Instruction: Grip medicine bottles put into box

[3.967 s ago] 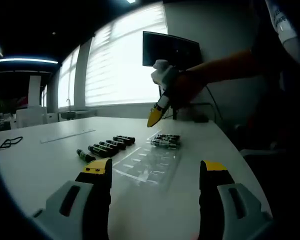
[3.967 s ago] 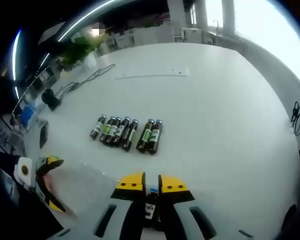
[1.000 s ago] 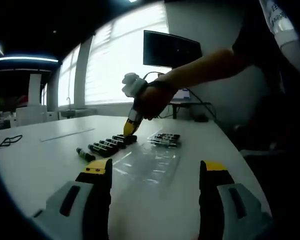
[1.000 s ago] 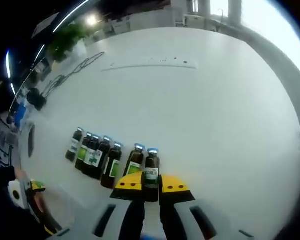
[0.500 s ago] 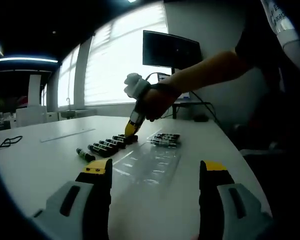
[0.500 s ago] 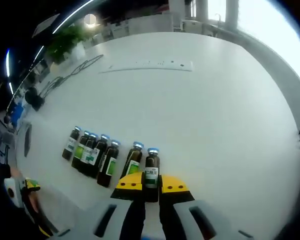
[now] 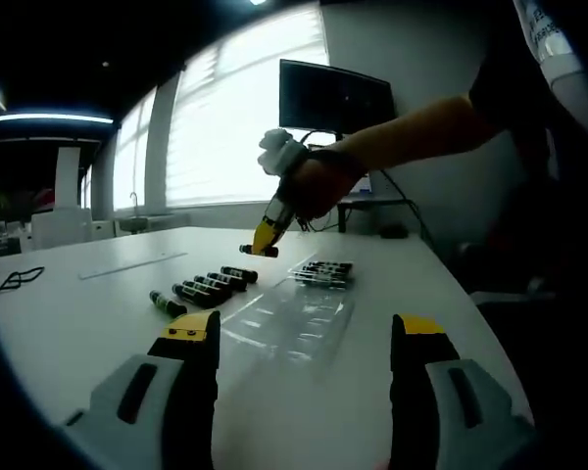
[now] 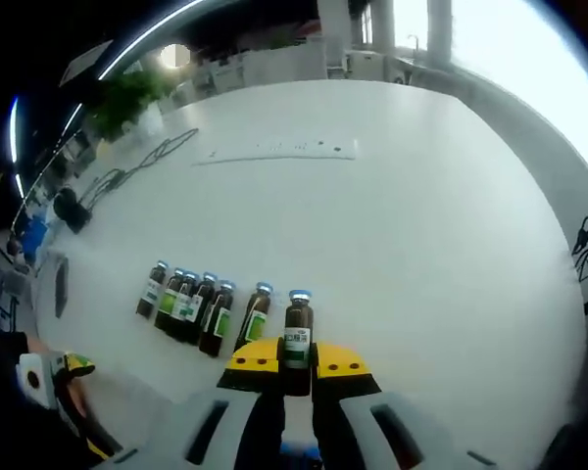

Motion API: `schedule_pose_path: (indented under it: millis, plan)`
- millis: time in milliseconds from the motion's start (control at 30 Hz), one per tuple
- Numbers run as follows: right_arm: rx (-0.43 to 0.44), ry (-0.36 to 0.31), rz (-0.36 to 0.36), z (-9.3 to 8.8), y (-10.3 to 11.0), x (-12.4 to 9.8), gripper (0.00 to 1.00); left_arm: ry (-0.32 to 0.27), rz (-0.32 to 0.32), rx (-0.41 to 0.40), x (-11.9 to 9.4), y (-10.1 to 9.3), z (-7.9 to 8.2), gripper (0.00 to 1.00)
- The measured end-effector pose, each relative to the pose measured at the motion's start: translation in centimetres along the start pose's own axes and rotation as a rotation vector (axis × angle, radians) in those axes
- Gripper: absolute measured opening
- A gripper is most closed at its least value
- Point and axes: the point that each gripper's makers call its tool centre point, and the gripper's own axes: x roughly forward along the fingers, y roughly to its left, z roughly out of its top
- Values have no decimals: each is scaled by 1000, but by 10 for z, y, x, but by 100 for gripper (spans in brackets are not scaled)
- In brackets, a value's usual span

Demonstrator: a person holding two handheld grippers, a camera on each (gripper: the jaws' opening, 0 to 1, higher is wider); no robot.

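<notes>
Medicine bottle (image 8: 297, 340) sits clamped in right claw (image 8: 297, 359); left claw (image 7: 304, 338) gapes.

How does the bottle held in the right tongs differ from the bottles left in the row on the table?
The dark brown medicine bottle with a blue cap is clamped between the yellow-tipped right tongs and lifted off the white table; the row of brown bottles lies flat on it. The held bottle is alone, the row's mostly side by side. They share brown glass, blue caps and labels.
</notes>
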Motion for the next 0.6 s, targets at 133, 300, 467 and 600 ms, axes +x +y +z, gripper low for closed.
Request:
schedule_pose_path:
  millis: [133, 300, 467, 600]
  plan:
    - [4, -7, -2, 0, 0, -4, 6, -1, 1, 1, 0, 0, 0, 63]
    - [7, -9, -4, -2, 1, -12, 6, -1, 1, 4, 0, 0, 0, 63]
    - [8, -19, -3, -6, 1, -26, 6, -1, 1, 3, 0, 0, 0, 63]
    - [41, -37, 7, -12, -3, -38, 6, -1, 2, 3, 0, 0, 0, 63]
